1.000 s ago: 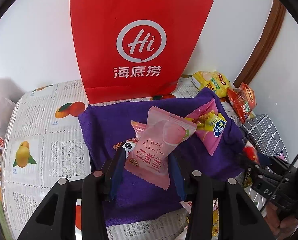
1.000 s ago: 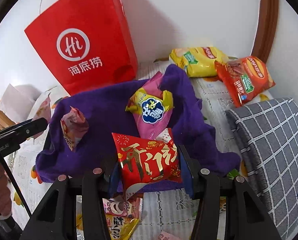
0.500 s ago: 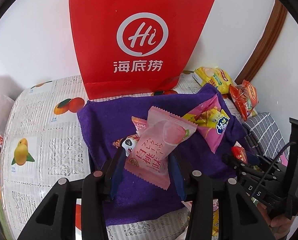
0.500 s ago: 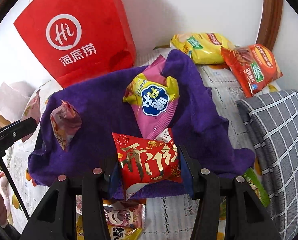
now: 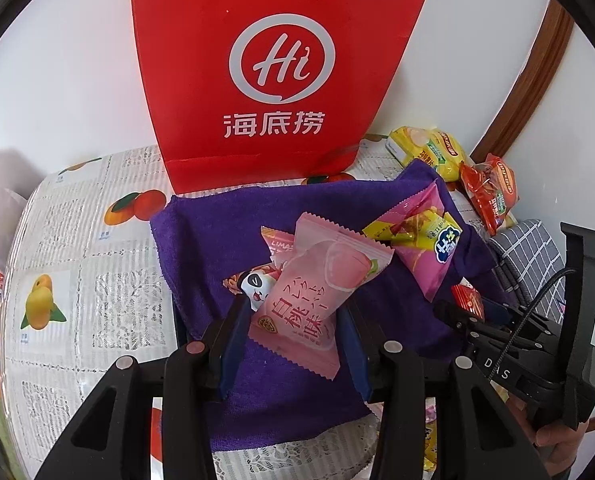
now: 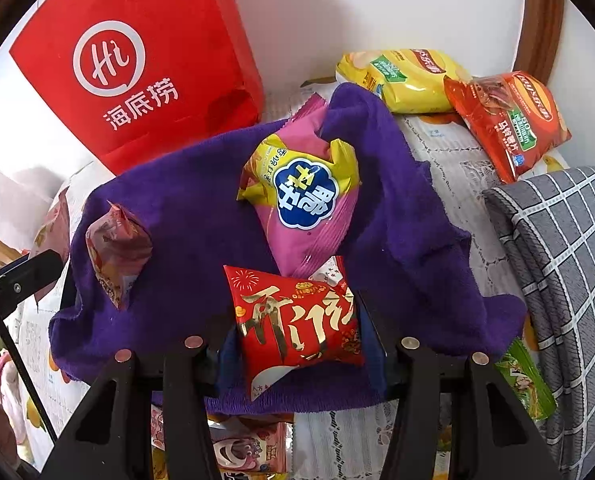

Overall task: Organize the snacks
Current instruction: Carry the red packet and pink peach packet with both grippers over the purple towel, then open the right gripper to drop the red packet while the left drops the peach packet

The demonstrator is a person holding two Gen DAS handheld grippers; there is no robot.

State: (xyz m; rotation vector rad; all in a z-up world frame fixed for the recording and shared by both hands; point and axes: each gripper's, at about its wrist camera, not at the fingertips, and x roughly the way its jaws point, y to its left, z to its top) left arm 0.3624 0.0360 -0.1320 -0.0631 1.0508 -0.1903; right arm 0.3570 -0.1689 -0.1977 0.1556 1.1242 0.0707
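Above the purple towel (image 5: 217, 232), our left tongs (image 5: 293, 320) grip a pink packet (image 5: 317, 292); only the right view shows our right tongs (image 6: 297, 328), angled downward, clamping a red packet (image 6: 297, 320).

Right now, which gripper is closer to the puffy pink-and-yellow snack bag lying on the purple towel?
Right. The right gripper, shut on a red packet, sits just below the pink-and-yellow bag. The left gripper, holding a pale pink packet, is farther away.
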